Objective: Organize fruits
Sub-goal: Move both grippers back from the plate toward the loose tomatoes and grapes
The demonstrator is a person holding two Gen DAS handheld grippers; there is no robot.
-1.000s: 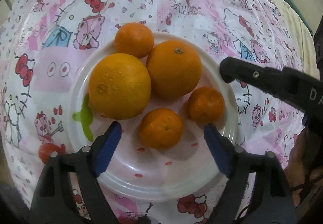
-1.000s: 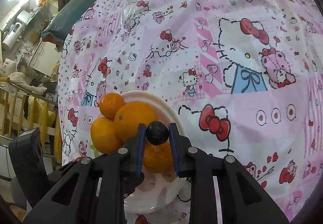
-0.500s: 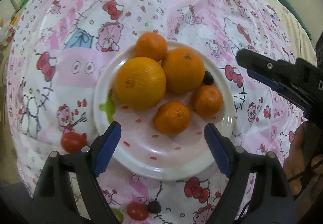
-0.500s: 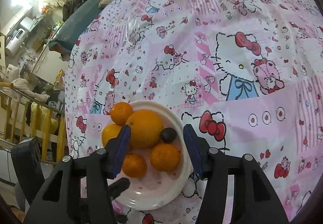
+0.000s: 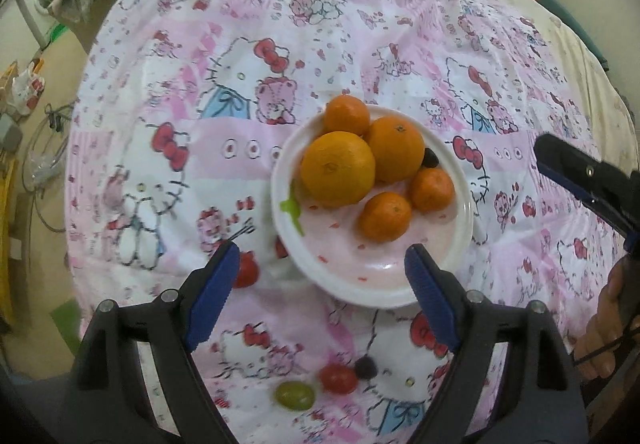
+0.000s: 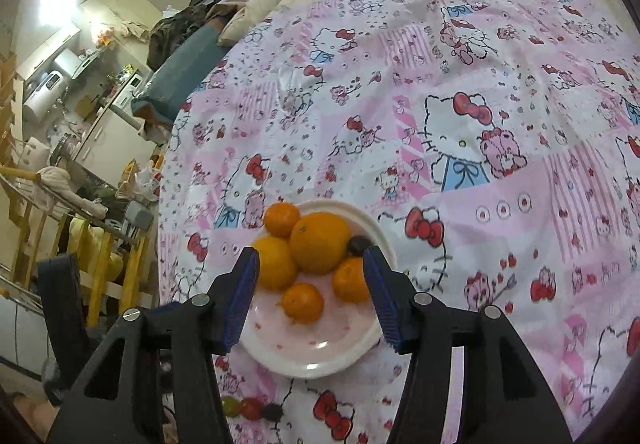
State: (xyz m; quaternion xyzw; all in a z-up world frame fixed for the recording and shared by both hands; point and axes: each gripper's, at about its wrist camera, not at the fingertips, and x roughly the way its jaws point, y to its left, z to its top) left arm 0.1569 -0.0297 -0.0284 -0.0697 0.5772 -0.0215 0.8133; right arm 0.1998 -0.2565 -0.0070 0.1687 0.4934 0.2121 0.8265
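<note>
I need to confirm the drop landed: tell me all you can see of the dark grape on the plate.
The dark grape is small, round and near-black, slightly glossy. It lies free on the white plate near its far right rim, tucked against the large orange and close beside a small mandarin. No hand-held gripper touches it.

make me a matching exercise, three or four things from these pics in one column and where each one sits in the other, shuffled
Things:
1. dark grape
2. green grape
3. largest orange
4. cherry tomato

Places:
A. on the cloth, just off the plate's left edge, by the left gripper's pad
B. on the plate, near its left side
C. on the cloth below the plate, beside another tomato
D. on the plate, tucked against its right rim

Pairs: 1-D, 2-C, 3-B, 4-A
</note>
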